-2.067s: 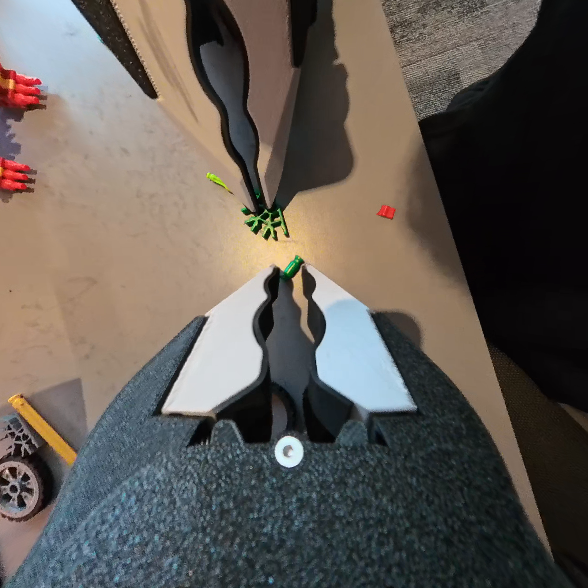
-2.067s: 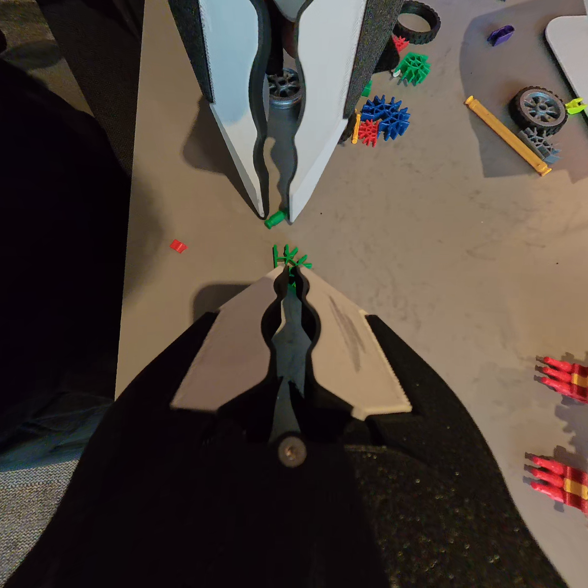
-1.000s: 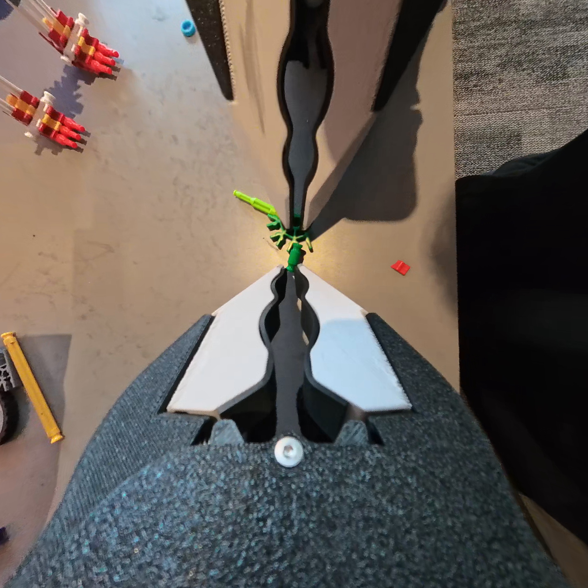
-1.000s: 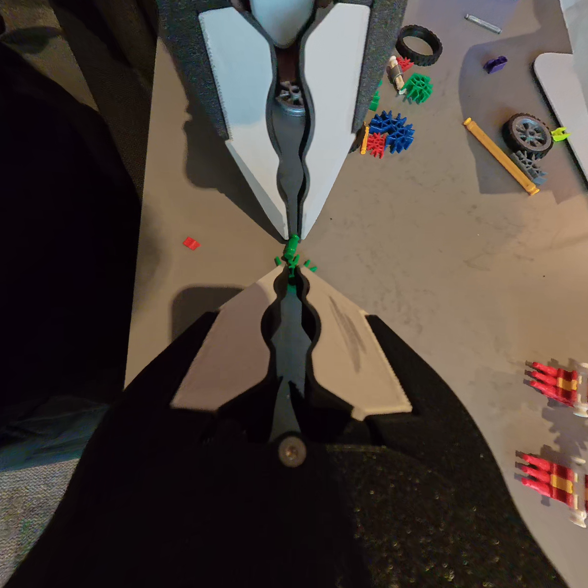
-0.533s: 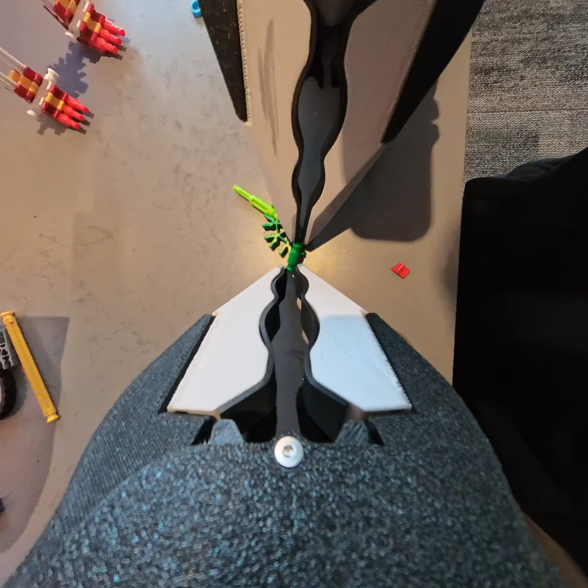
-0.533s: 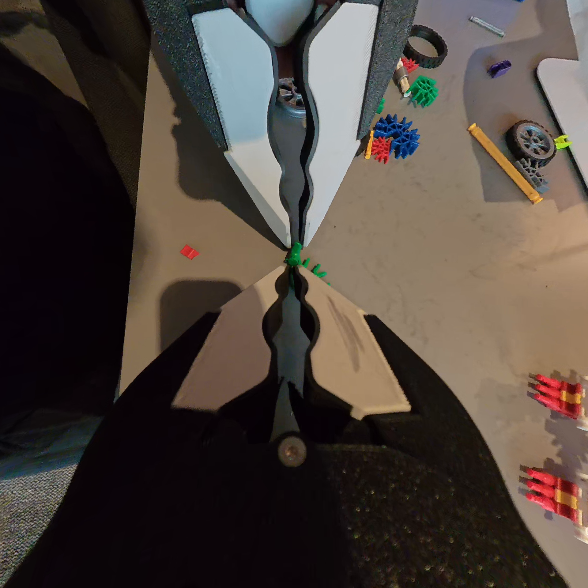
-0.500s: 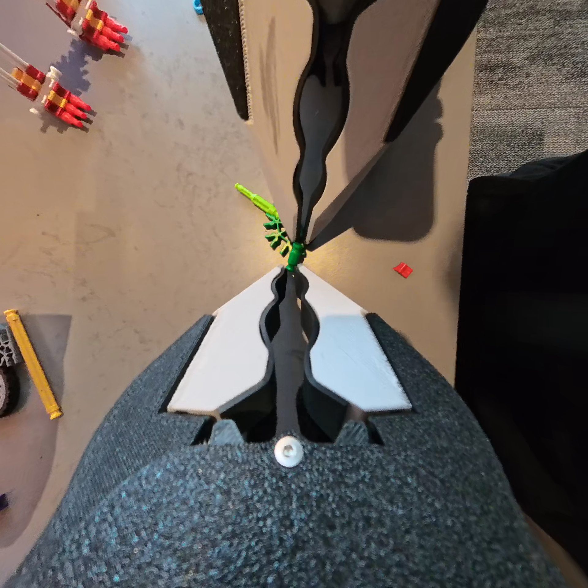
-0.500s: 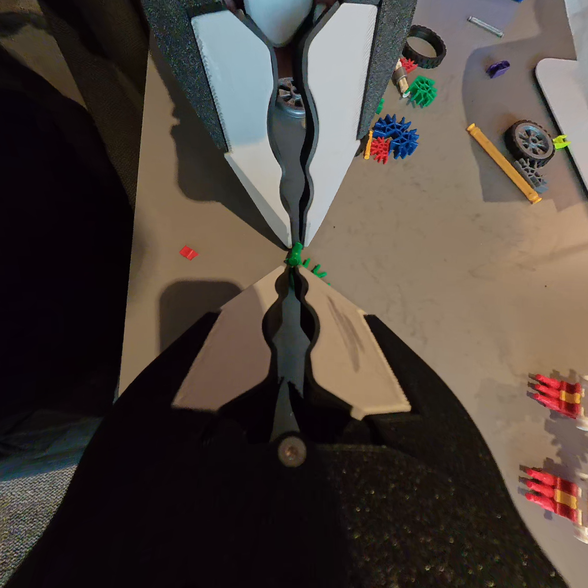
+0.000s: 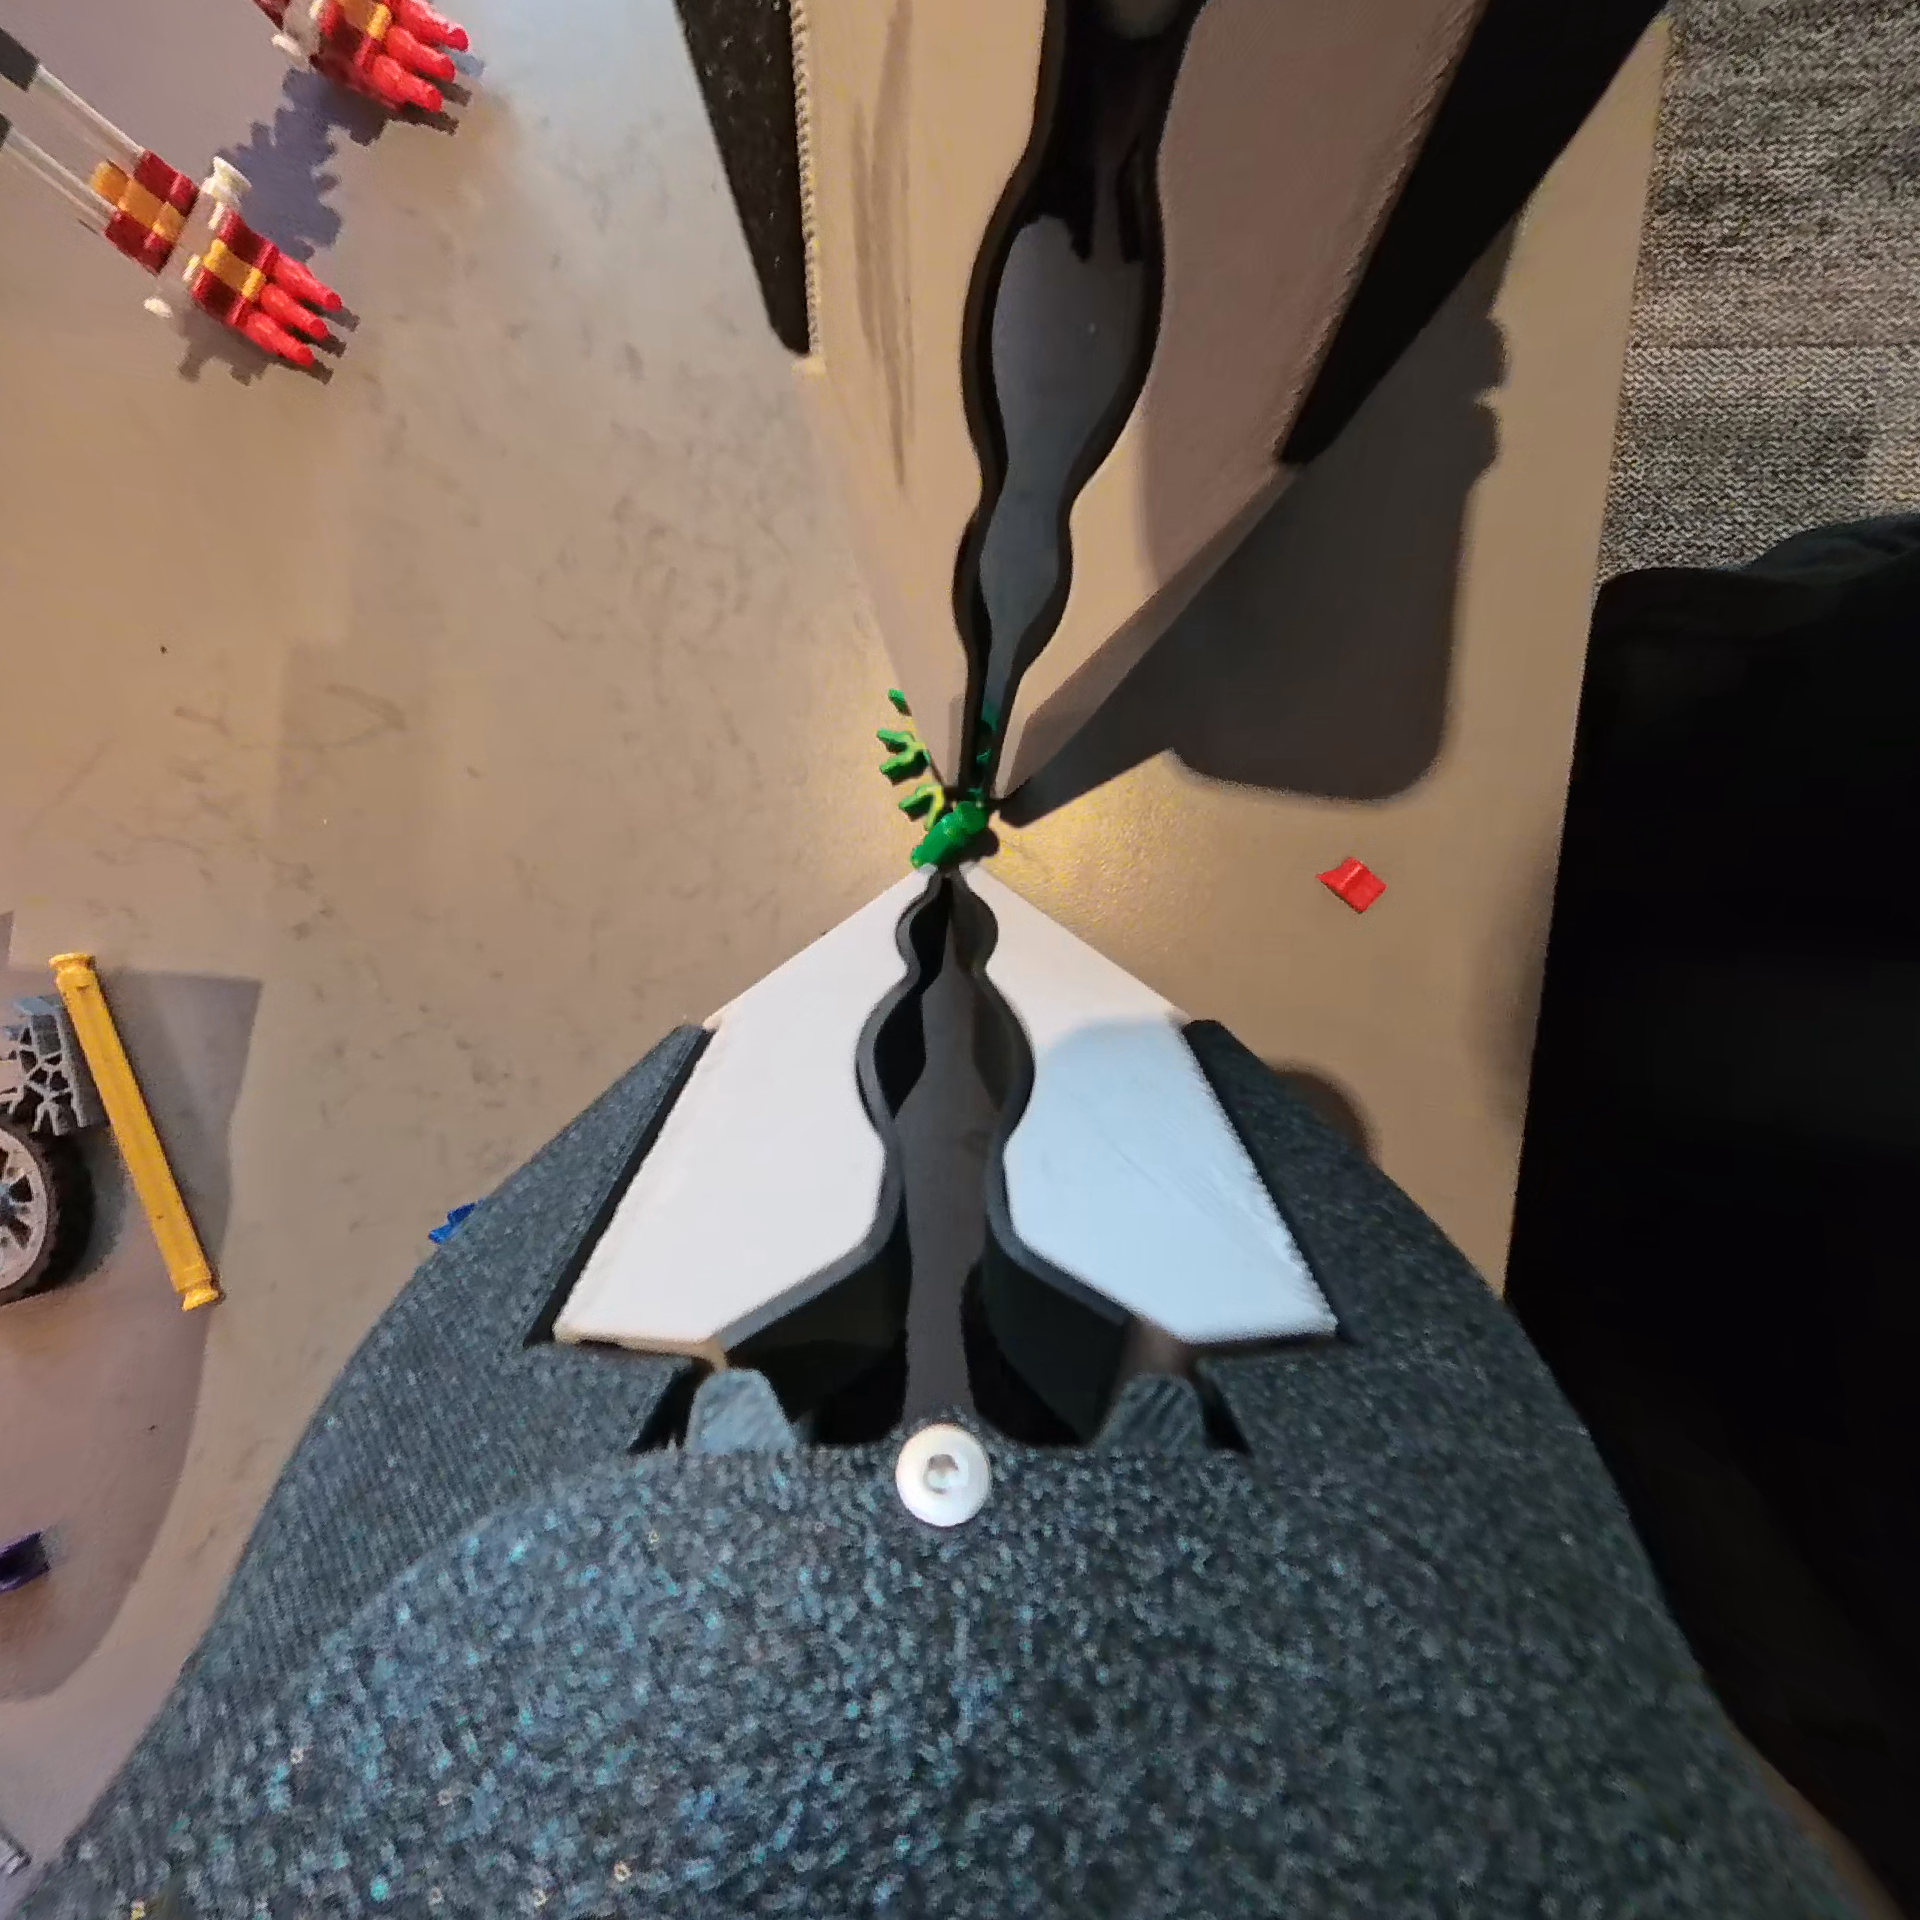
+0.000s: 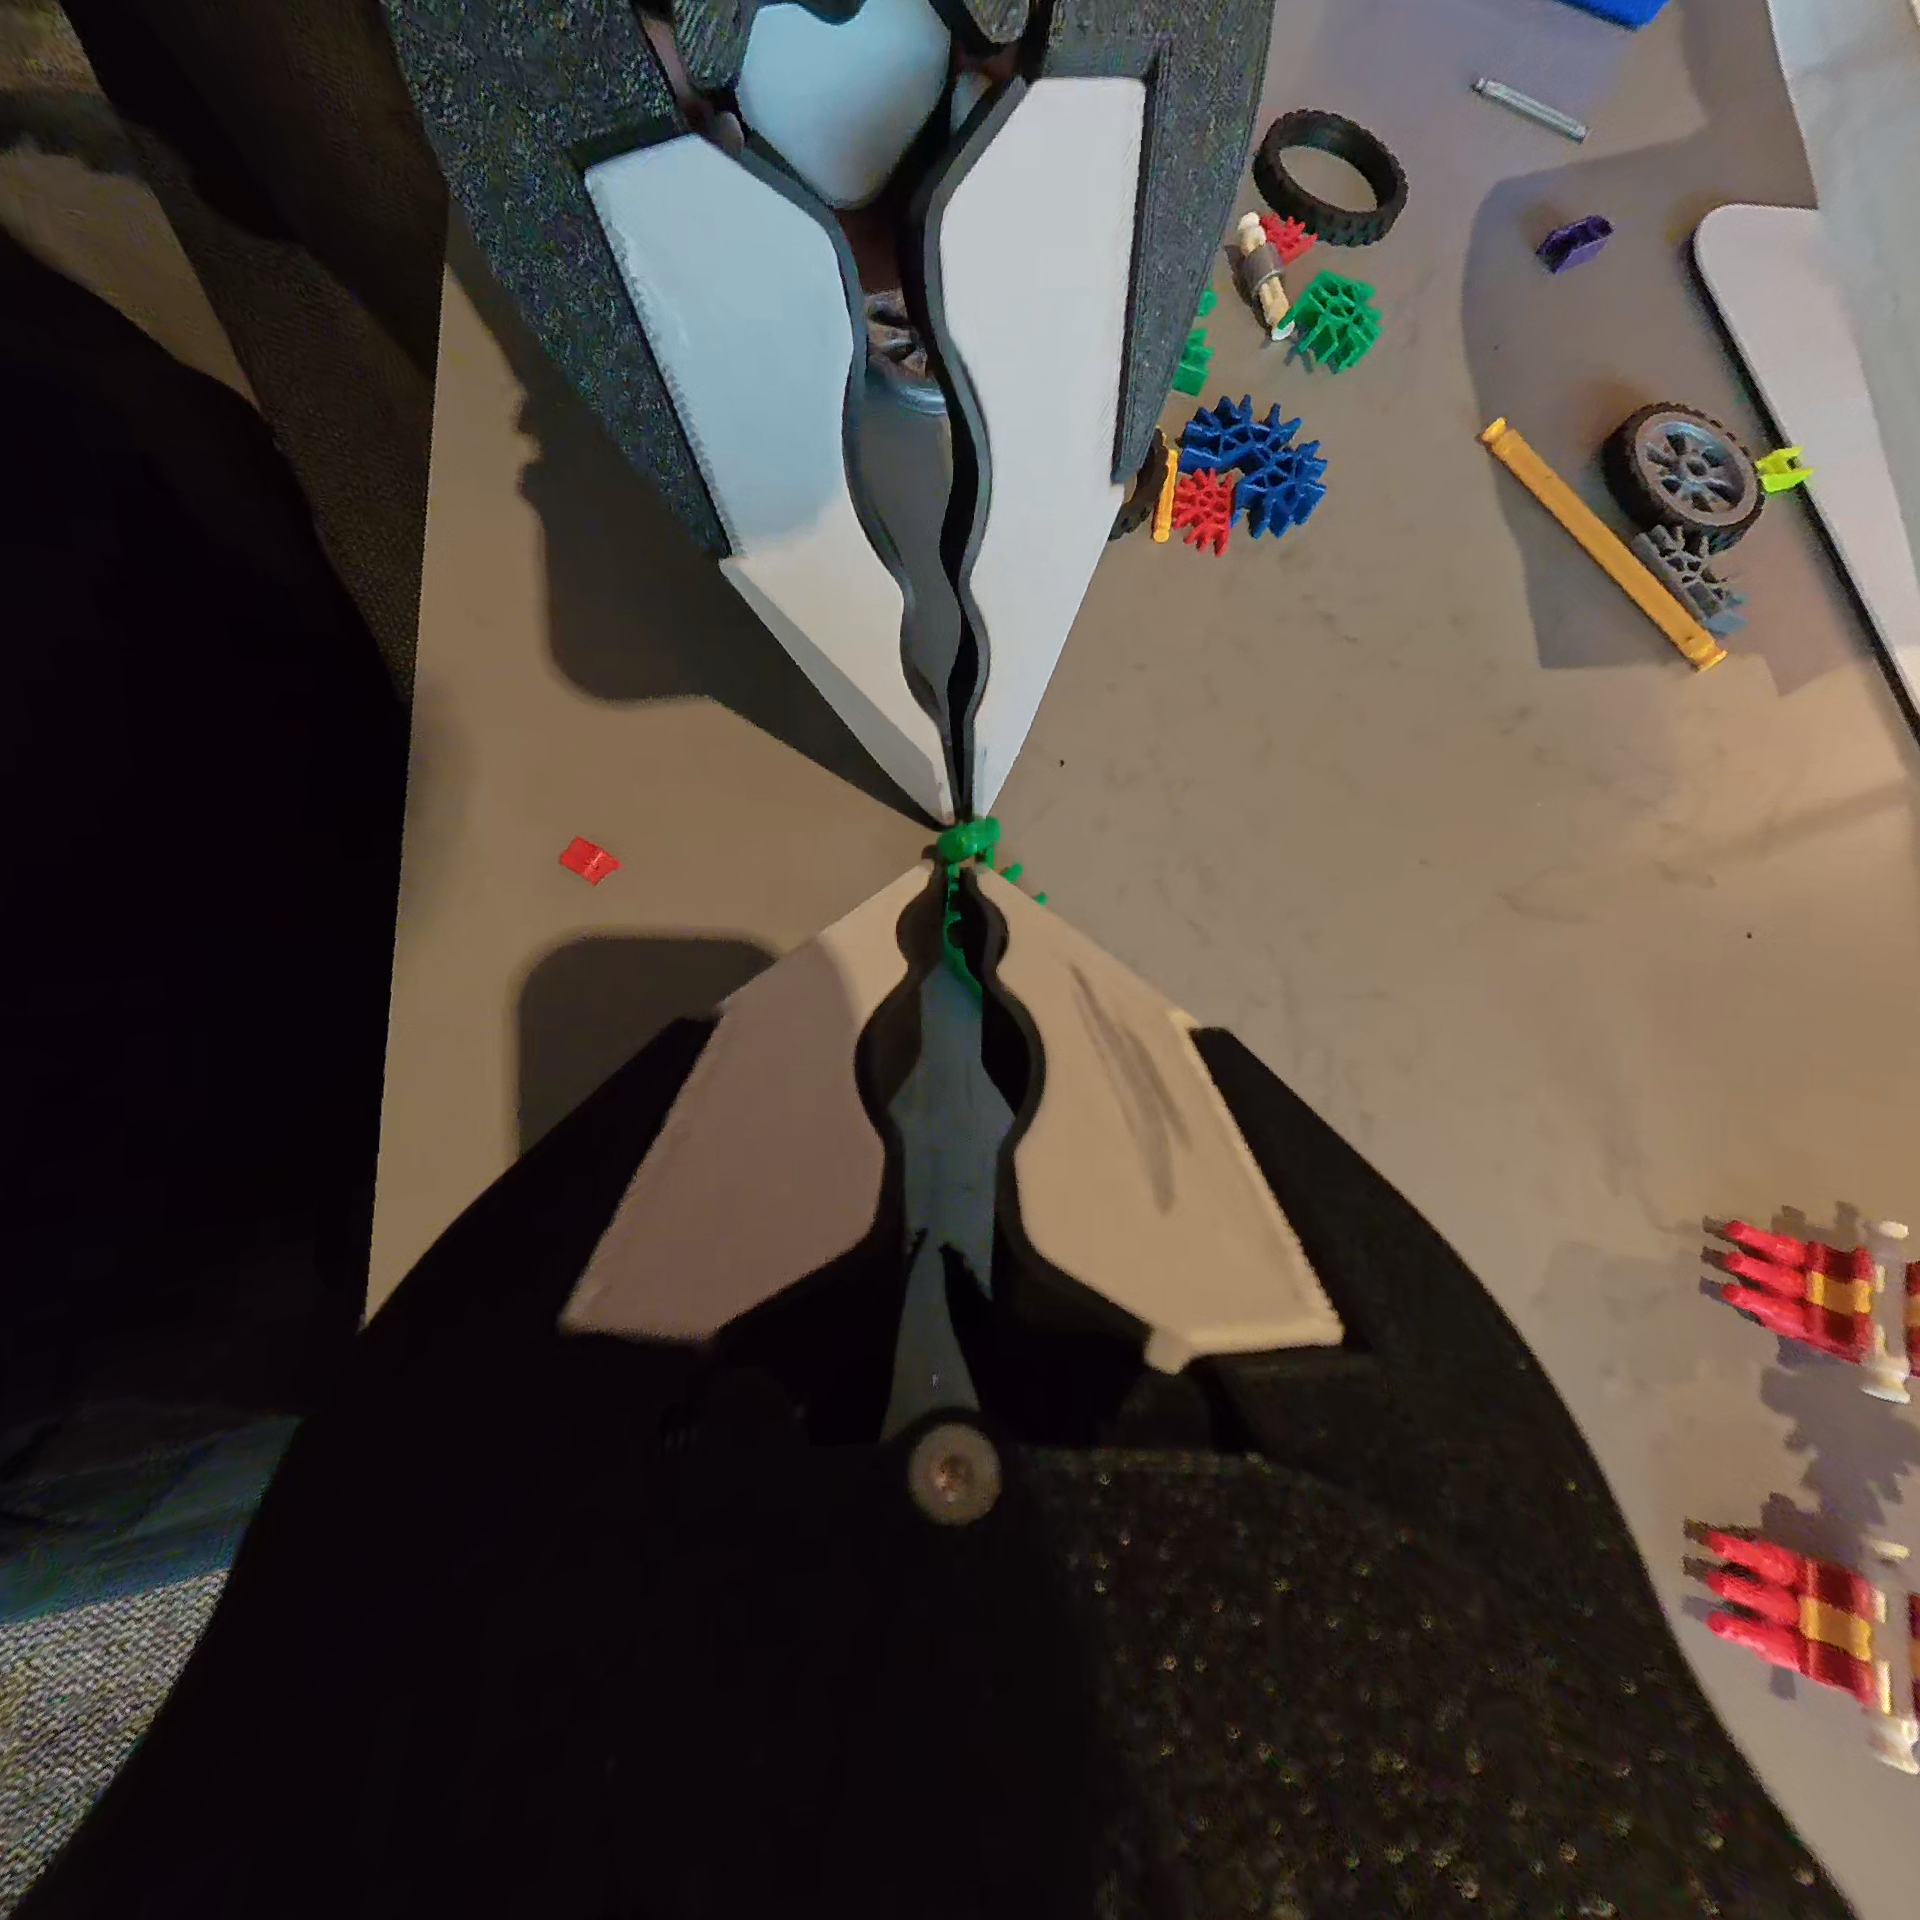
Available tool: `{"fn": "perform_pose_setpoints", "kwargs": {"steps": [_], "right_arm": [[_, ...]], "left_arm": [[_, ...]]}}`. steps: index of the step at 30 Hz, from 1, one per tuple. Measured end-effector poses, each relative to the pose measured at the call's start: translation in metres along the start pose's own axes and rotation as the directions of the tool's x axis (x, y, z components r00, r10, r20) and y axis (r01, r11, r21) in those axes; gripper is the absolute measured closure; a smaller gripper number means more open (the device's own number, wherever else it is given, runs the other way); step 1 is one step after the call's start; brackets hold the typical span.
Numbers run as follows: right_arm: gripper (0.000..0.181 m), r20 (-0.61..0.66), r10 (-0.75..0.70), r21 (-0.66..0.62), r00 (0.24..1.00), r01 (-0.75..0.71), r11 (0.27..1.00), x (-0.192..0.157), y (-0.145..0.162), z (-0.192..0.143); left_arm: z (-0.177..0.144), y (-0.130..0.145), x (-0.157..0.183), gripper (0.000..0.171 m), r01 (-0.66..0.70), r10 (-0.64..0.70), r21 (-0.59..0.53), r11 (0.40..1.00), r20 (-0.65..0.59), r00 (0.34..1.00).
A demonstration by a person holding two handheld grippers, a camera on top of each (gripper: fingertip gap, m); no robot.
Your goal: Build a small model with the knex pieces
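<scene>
My left gripper (image 9: 943,879) is shut on a short dark green rod (image 9: 948,831) that sticks out past its tips. My right gripper (image 10: 954,879) is shut on a green snowflake-shaped connector (image 10: 960,935), held edge-on between its fingers. The two grippers point at each other, tip to tip, just above the tan table (image 9: 520,623). The rod's free end touches the connector (image 9: 904,756) at the right gripper's tips (image 9: 982,774). In the right wrist view the rod (image 10: 968,837) sits between the left gripper's tips (image 10: 961,816) and the connector.
A small red piece (image 9: 1351,885) lies near the table's edge, beside grey carpet (image 9: 1787,260). A yellow rod (image 10: 1600,545), a wheel (image 10: 1683,478), blue connectors (image 10: 1252,468), a black tyre (image 10: 1330,192) and red-and-yellow assemblies (image 10: 1808,1299) lie on the table. The tips of both grippers are at nearly the same place. Left tips and right tips are each some 7 centimetres from the small red piece (image 9: 1351,885). It turns up in the right wrist view (image 10: 590,854) as well.
The grippers have closed the gap between them. The rod's end now touches the connector. The connector has turned more edge-on, and its light green rod no longer shows clearly.
</scene>
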State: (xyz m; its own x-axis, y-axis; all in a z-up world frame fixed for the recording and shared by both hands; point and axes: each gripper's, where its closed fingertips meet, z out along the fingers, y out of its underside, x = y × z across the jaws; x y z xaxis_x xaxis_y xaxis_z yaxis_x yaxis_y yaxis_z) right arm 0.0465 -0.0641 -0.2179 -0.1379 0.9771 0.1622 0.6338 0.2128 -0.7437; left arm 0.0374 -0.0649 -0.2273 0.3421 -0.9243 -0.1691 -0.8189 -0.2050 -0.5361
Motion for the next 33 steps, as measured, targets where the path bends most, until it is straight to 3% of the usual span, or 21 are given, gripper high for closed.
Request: {"fn": "perform_pose_setpoints", "kwargs": {"steps": [7, 11, 19, 33], "right_arm": [[0.179, -0.009, 0.021, 0.009, 1.0, -0.021, 1.0, 0.0034, 0.0037, -0.0061], [0.179, -0.005, 0.017, 0.011, 1.0, -0.017, 1.0, 0.0026, 0.0038, -0.0063], [0.179, -0.003, 0.017, 0.02, 1.0, -0.017, 1.0, 0.0032, 0.0036, -0.007], [0.179, 0.002, 0.017, 0.032, 1.0, -0.017, 0.999, 0.0036, 0.0027, -0.0081]], "left_arm": [[-0.0046, -0.0051, -0.0014, 0.155, -0.034, 0.033, 0.046, 0.998, 0.015, 0.999], [-0.0006, -0.0026, -0.0018, 0.155, -0.115, 0.114, 0.032, 0.993, 0.019, 0.993], [0.0007, -0.0027, 0.0018, 0.165, -0.083, 0.085, 0.05, 0.995, -0.052, 0.995], [-0.0019, 0.0013, 0.0013, 0.166, -0.048, 0.053, 0.068, 0.997, -0.074, 0.996]]}}
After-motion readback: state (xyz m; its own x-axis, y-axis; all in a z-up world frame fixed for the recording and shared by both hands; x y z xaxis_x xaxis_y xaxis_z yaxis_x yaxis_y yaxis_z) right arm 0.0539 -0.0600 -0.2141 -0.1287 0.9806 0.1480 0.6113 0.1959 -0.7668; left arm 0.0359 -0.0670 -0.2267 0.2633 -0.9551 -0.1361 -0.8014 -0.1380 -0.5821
